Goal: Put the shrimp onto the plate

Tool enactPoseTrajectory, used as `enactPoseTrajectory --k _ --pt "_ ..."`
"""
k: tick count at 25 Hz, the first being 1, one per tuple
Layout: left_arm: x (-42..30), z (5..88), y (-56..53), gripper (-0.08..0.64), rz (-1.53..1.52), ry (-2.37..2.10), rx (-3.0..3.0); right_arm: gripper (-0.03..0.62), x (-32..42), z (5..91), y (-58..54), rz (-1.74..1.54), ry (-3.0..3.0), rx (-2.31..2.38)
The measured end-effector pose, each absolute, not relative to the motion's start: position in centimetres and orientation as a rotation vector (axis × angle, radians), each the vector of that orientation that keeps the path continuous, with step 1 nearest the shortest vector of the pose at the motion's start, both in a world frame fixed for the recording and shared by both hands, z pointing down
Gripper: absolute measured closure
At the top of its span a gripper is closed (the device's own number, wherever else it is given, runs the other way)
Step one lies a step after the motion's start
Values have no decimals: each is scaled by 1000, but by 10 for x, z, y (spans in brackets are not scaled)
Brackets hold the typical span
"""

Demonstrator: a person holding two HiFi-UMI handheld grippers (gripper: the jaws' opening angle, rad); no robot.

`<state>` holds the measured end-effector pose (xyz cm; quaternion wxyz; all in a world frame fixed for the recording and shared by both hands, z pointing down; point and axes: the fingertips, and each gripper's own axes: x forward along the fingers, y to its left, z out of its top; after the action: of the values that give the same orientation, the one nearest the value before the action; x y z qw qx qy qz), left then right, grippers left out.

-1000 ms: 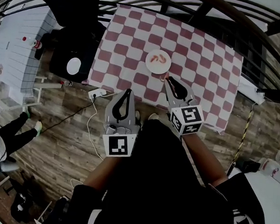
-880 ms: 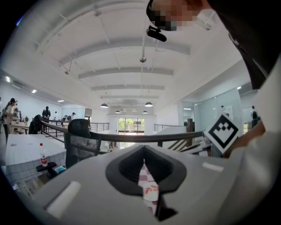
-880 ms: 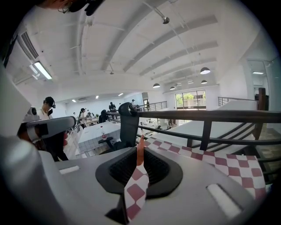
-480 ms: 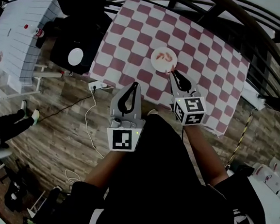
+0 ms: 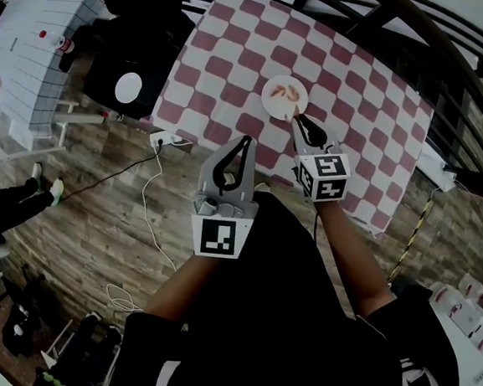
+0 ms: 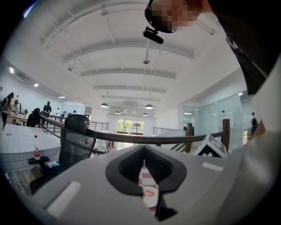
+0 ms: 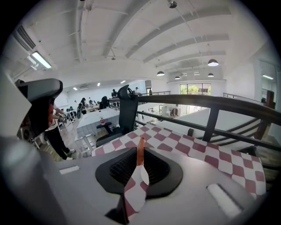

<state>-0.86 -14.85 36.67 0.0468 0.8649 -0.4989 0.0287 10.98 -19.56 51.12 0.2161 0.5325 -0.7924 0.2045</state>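
Shrimp (image 7: 140,151) carried closer, now at the plate (image 5: 269,100) rim, 5 o'clock.
Right gripper (image 5: 298,119) clenched on it. Judgement: push on toward 11 o'clock past the rim, clear of the plated shrimp (image 5: 289,92), go low, then release. Left gripper (image 5: 245,142) pinched shut on nothing, idle.

- Plate (image 5: 271,103) is sitting on the tabletop (image 5: 358,114), close to its near edge.
- Two shrimp (image 5: 288,92) are lying in the plate.
- Right gripper (image 5: 297,120) is reaching the plate's near rim, a third shrimp (image 7: 140,153) sitting between its jaws.
- Left gripper (image 5: 246,140) is hanging over the tabletop's near edge, left of the right gripper.
- Chair (image 5: 128,52) is standing beyond the tabletop's left edge.
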Motion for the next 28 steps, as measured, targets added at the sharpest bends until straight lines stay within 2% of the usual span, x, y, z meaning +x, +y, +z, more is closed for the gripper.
enactPoseTrajectory --k 28 --pt "-12 399 -152 551 229 -1486 2638 541 119 619 -233 663 -2036 1396"
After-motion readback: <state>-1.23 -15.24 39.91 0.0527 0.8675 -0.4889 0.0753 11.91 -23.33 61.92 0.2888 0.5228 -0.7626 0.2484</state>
